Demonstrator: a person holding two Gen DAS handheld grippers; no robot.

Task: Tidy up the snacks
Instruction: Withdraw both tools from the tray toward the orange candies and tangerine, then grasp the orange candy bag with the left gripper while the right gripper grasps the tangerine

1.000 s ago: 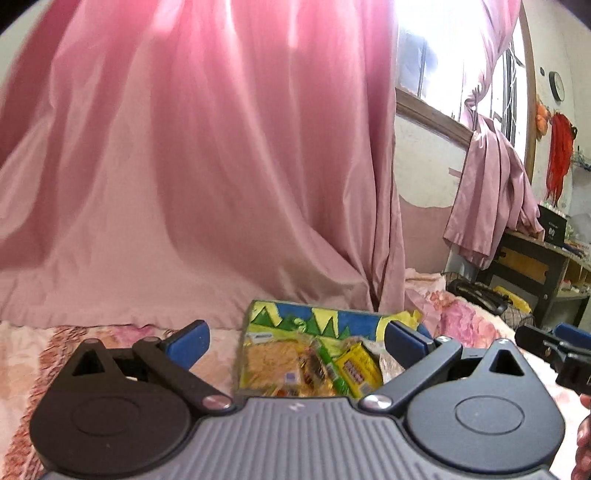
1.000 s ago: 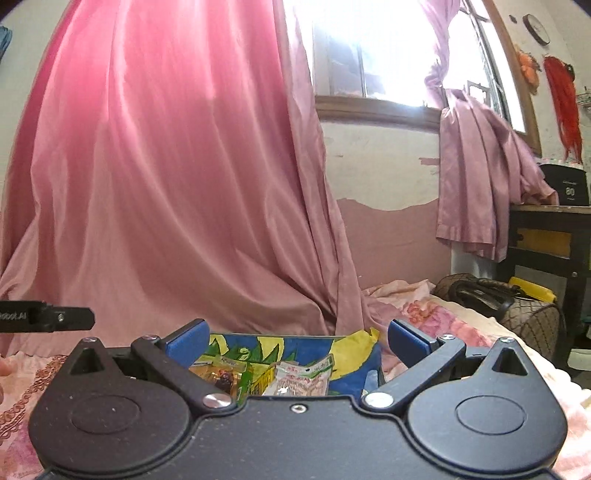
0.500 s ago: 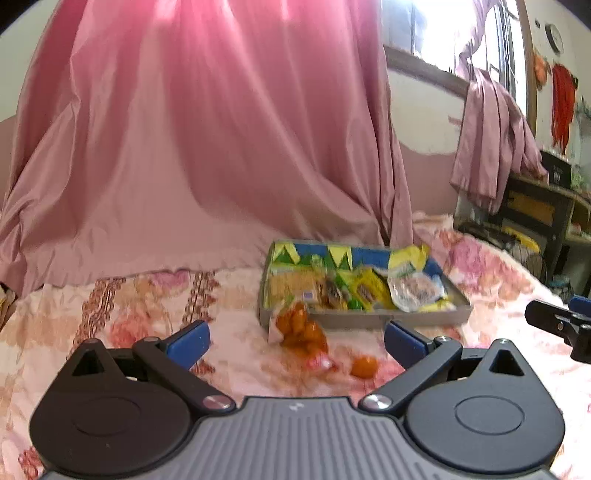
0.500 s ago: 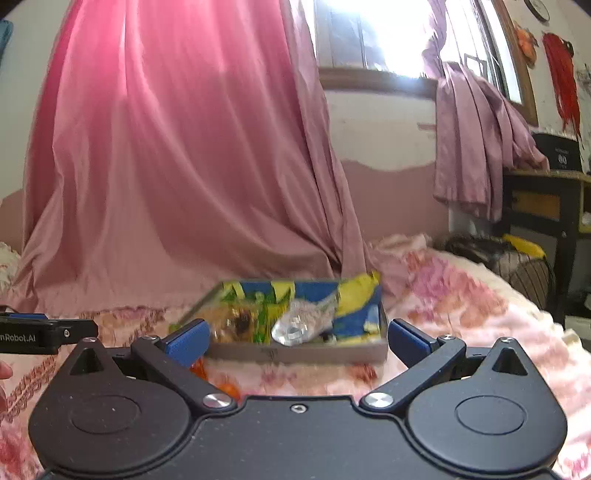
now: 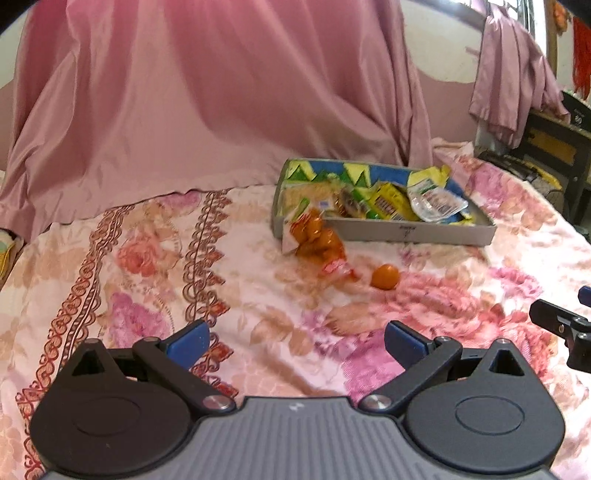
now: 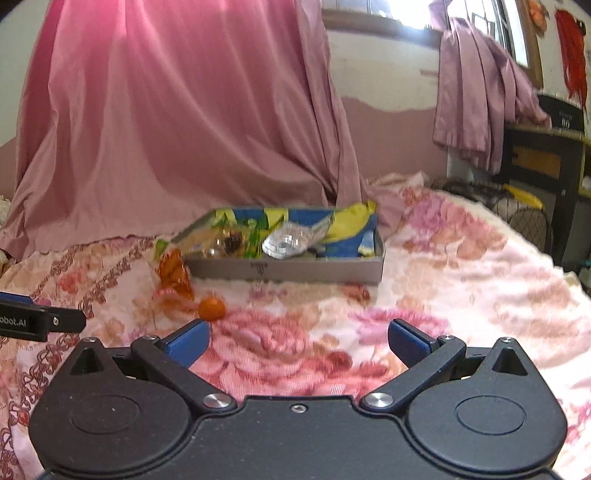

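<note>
Both cameras tilted down; tray (image 5: 410,233) holds packets (image 5: 391,203), orange bag (image 5: 317,240) leans outside; both jaws wide.

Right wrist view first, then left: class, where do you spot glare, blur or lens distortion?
Right wrist view: the window is blown out white, the bedspread looks smeared. Left wrist view: the bag of oranges is blurred, the tray bows with the fisheye; lighting is softer.
</note>
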